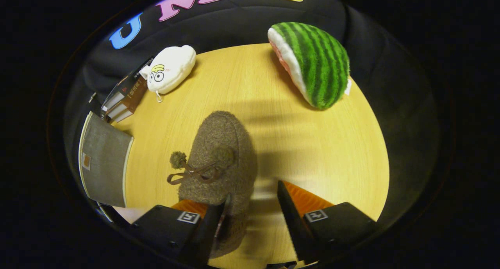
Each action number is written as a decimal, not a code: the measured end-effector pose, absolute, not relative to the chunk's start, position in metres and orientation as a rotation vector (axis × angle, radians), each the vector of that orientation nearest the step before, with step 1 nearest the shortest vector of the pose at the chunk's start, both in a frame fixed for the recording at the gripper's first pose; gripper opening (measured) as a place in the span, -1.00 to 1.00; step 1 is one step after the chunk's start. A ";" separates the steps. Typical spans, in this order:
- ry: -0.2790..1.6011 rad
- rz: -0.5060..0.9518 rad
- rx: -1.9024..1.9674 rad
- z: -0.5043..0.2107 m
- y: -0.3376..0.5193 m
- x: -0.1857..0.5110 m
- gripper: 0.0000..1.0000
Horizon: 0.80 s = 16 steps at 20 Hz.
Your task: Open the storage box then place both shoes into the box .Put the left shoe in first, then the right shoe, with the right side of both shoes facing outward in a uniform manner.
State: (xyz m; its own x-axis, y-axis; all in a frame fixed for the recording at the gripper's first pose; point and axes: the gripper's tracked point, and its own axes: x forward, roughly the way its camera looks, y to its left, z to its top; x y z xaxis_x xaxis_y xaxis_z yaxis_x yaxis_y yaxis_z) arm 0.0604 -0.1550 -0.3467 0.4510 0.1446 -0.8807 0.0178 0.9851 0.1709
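The worktop (312,152) was a pale yellow wood-grain surface with a curved far edge, closed in behind by the booth's black cloth wall (250,23).

At about ten o'clock from the shoe, a small stack of books (125,97) lay at the worktop's edge; writing ran along a dark spine but was too small to read. A white plush pouch (172,69) with a cartoon face rested against the books. At about one o'clock, well apart from the shoe, lay a plush watermelon slice (312,62), green striped rind uppermost. At nine o'clock sat a grey storage box (104,165) with a small tag on its lid, its marking unreadable.

The brown fuzzy shoe (222,155) lay on the worktop with its long axis running straight away from the fingers, its rounded toe toward twelve o'clock. A brown lace bow with pompoms sat on its upper.

The hand-held gripper (252,218) stood spread wide, gripping nothing. The shoe's near end lay against the left finger (213,226); the right finger (291,214) was well clear of it over bare wood. Each finger block carried a small square black-and-white marker.
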 end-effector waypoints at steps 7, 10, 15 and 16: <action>1.149 0.065 0.207 -0.351 -0.154 0.059 -0.51; 1.127 0.078 0.202 -0.348 -0.157 0.059 -0.85; 1.134 0.088 0.187 -0.344 -0.154 0.051 -0.89; 1.133 0.083 0.199 -0.342 -0.152 0.049 -0.89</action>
State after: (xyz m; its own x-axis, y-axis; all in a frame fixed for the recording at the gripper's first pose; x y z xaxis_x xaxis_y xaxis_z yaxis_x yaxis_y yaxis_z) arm 0.0493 -0.1522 -0.3422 0.4231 0.1668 -0.8906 0.0353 0.9791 0.2001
